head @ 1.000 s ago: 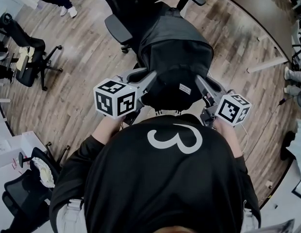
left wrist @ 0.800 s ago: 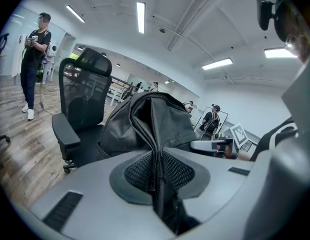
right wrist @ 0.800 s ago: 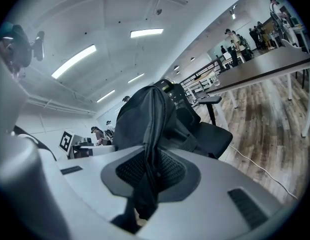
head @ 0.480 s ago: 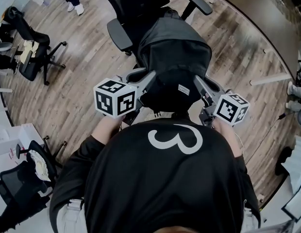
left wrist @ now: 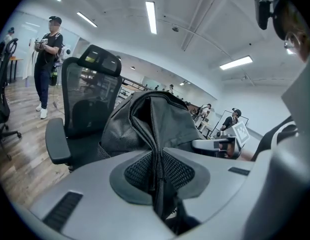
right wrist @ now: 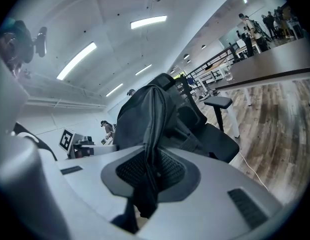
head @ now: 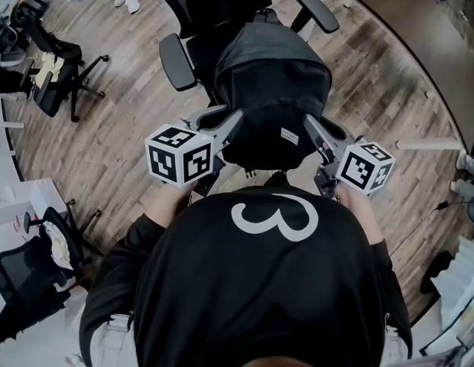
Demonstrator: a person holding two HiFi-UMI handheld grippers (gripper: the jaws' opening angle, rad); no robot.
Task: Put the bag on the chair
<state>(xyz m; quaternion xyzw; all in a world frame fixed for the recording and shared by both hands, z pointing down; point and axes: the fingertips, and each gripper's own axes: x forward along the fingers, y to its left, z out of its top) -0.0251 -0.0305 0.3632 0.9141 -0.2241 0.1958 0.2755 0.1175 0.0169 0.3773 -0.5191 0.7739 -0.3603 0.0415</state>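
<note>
Carrying the black fabric bag [head: 271, 75] toward the black mesh office chair [head: 178, 61]: left gripper [head: 229, 126] and right gripper [head: 315, 131] each clamp a fold of its fabric, bag hanging between them over the seat. Next I'd lower it onto the seat, then let go.

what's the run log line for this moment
left gripper: shut on bag | right gripper: shut on bag | bag: held at chair, not released
</note>
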